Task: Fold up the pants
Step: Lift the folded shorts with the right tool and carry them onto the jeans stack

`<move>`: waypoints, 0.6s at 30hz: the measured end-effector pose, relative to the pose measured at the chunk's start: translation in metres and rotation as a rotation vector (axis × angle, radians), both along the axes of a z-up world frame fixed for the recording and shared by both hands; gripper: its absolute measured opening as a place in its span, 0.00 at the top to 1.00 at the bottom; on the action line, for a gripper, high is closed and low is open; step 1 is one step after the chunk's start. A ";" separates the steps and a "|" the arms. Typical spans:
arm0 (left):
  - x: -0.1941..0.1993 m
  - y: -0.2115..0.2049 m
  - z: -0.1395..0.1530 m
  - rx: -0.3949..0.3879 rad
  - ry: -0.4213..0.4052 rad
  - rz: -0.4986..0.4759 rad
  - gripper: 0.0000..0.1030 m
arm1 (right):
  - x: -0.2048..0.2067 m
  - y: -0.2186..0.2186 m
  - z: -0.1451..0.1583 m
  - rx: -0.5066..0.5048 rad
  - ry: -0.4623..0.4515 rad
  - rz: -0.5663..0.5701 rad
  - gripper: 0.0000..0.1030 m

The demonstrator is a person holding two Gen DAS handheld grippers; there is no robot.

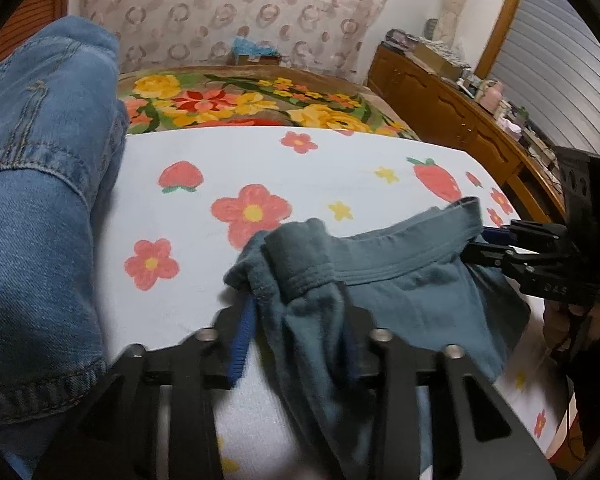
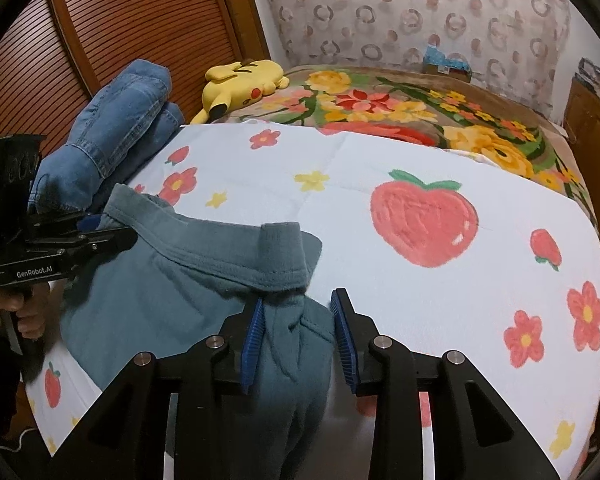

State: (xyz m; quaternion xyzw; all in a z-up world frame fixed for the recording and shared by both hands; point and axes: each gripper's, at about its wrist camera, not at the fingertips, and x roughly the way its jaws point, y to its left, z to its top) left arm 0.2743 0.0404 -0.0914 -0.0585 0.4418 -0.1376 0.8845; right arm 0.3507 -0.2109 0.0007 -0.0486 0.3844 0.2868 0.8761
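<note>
Teal-grey pants [image 1: 400,296] hang by the waistband above a white sheet [image 1: 320,160] printed with flowers and strawberries. My left gripper [image 1: 296,336] is shut on one end of the waistband, with cloth bunched between its blue pads. My right gripper [image 2: 300,340] holds the other end of the pants [image 2: 172,288]; its jaws stand apart with cloth draped between them. Each gripper shows in the other's view: the right gripper [image 1: 496,248] at the right edge, the left gripper [image 2: 100,236] at the left edge.
Folded blue jeans [image 1: 40,208] lie at the left side of the bed, also in the right wrist view [image 2: 116,136]. A yellow plush toy [image 2: 240,84] lies on the floral blanket [image 2: 420,112] behind. A cluttered wooden dresser [image 1: 460,108] stands to the right.
</note>
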 end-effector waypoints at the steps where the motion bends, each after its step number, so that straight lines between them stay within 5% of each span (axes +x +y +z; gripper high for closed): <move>1: -0.001 -0.001 0.001 -0.007 -0.002 -0.012 0.77 | -0.001 0.001 -0.001 0.006 0.007 0.015 0.73; 5: -0.011 -0.003 0.016 -0.022 -0.039 -0.023 0.84 | -0.006 0.003 0.002 0.014 0.004 0.043 0.86; 18: -0.053 0.010 0.096 -0.006 -0.243 0.023 0.84 | -0.038 0.011 0.067 0.093 -0.181 0.074 0.88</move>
